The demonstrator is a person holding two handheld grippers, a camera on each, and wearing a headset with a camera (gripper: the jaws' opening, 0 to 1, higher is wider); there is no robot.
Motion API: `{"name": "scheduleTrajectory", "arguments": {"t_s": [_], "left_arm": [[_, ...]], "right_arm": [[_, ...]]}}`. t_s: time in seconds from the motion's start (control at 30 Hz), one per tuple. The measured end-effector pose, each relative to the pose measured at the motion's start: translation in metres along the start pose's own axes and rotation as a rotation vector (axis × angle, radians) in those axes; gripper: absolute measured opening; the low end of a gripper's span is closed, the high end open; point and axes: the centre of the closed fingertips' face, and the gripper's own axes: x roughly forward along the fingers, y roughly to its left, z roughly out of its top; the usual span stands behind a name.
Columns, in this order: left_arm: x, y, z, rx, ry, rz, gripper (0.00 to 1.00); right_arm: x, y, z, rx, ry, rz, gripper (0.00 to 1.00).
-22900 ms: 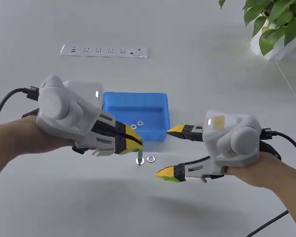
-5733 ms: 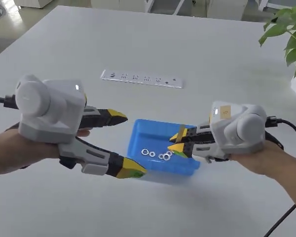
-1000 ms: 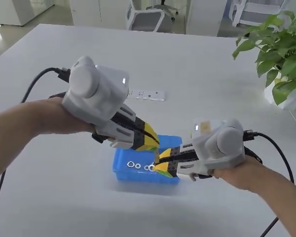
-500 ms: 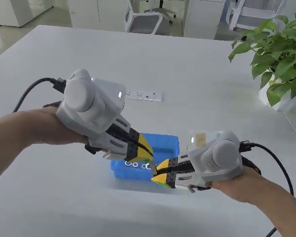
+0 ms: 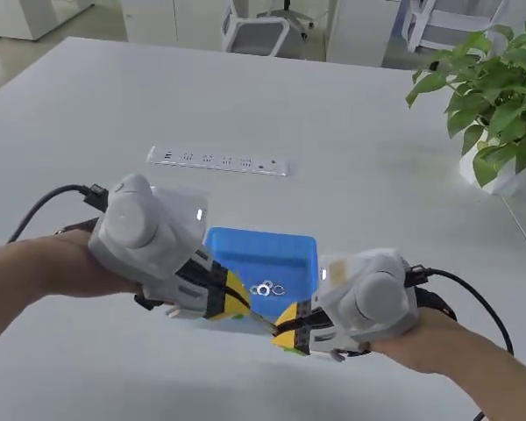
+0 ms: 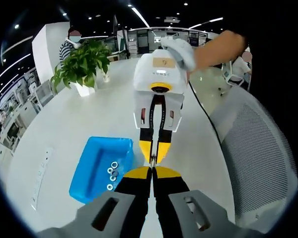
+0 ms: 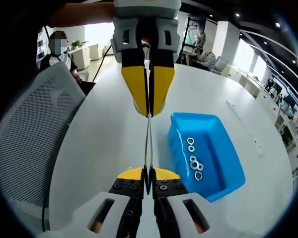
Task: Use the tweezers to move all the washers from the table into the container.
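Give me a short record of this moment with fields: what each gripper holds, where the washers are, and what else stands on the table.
left gripper: shut on one end of the tweezers
right gripper: shut on the other end of the tweezers
washers: about five, grouped inside the blue container
container: on the table, just beyond both grippers
also on the table: power strip, potted plant

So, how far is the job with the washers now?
Done: several washers lie in the blue container. In hand: the tweezers, held between the left gripper and the right gripper, both shut on them, beside the container. Left: every washer I can see is inside, so probably little remains.
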Motion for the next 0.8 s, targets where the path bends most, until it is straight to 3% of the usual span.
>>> {"name": "scheduleTrajectory", "arguments": {"t_s": [0.3,0.8], "left_arm": [[0.016,-0.004,-0.037,-0.027,0.064,0.004,0.05],[0.041,-0.007,-0.079,-0.080,0.151,-0.006,0.06]], "right_arm": [[0.017,0.009,-0.014,-0.011,0.054,0.034,0.06],[0.030,0.015,-0.030,-0.031,0.122,0.034,0.07]]}}
